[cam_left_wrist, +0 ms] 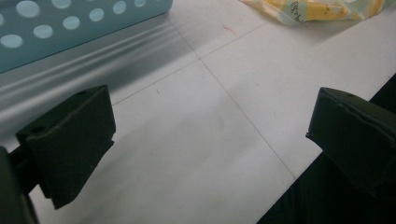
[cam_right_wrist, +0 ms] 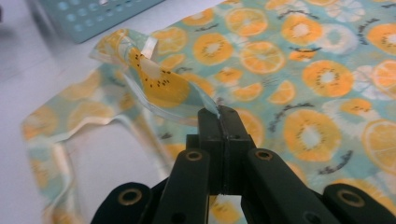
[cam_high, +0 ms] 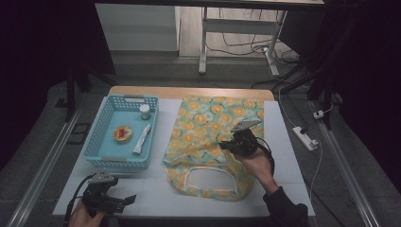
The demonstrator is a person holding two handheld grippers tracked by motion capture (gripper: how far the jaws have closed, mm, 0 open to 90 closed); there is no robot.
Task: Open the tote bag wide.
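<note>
Basket [cam_high: 108, 124] holding jar [cam_high: 144, 111], tube [cam_high: 142, 139], round dish [cam_high: 123, 134]; right gripper [cam_right_wrist: 218, 112] pinching bag [cam_right_wrist: 299, 84]; left gripper [cam_left_wrist: 210, 135] spread.

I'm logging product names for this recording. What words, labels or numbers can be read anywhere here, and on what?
None can be read.
Jar in the basket: label too small to read.
Tube: print too small to read.
Fruit-print bag: dark script marks between the fruit slices, blurred.
</note>
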